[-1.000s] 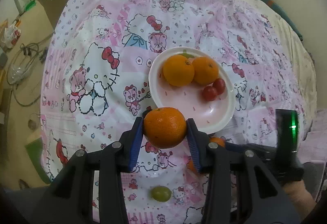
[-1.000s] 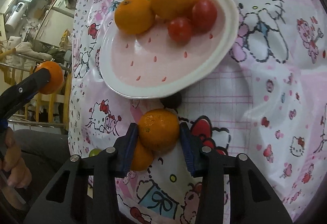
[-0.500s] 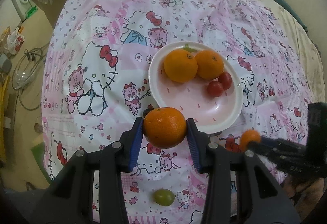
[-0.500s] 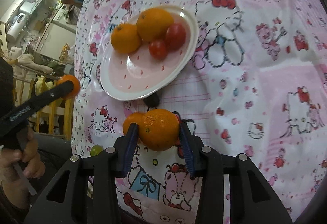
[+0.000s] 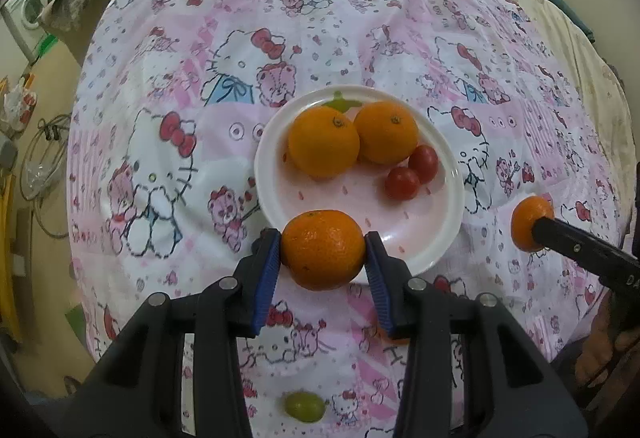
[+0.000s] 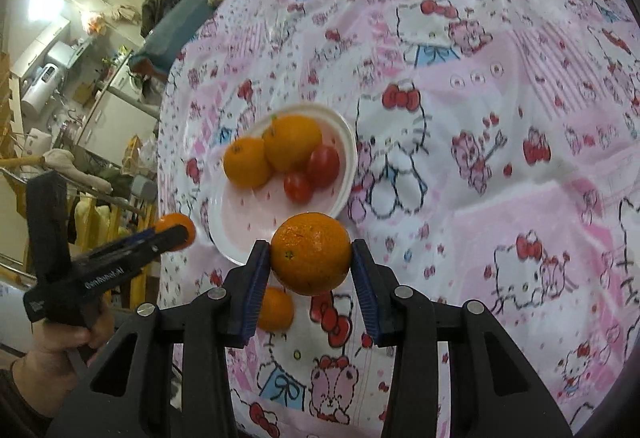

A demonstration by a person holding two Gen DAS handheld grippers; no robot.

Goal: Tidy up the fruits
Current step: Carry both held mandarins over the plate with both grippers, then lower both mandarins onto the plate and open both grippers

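Observation:
My left gripper (image 5: 322, 238) is shut on an orange (image 5: 322, 258) held just above the near rim of the white plate (image 5: 264, 174). On the plate lie two oranges (image 5: 324, 148) and two cherry tomatoes (image 5: 402, 183). My right gripper (image 6: 310, 250) is shut on another orange (image 6: 311, 262), raised above the cloth at the plate's (image 6: 348, 158) near side. Each gripper shows in the other's view, side on with its orange: the right one (image 5: 540, 226) to the plate's right, the left one (image 6: 168, 236) to its left.
A loose orange (image 6: 276, 308) lies on the pink cartoon-print cloth (image 6: 500, 158) behind my right gripper's left finger. A green grape (image 5: 304, 406) lies on the cloth near the front edge. A person's hand (image 6: 60, 350) grips the left tool. Cluttered room and floor lie beyond the cloth's left edge.
My right gripper has lifted its orange off the cloth and tilted up, so the plate looks smaller and farther. My left gripper has carried its orange forward to the plate's near rim.

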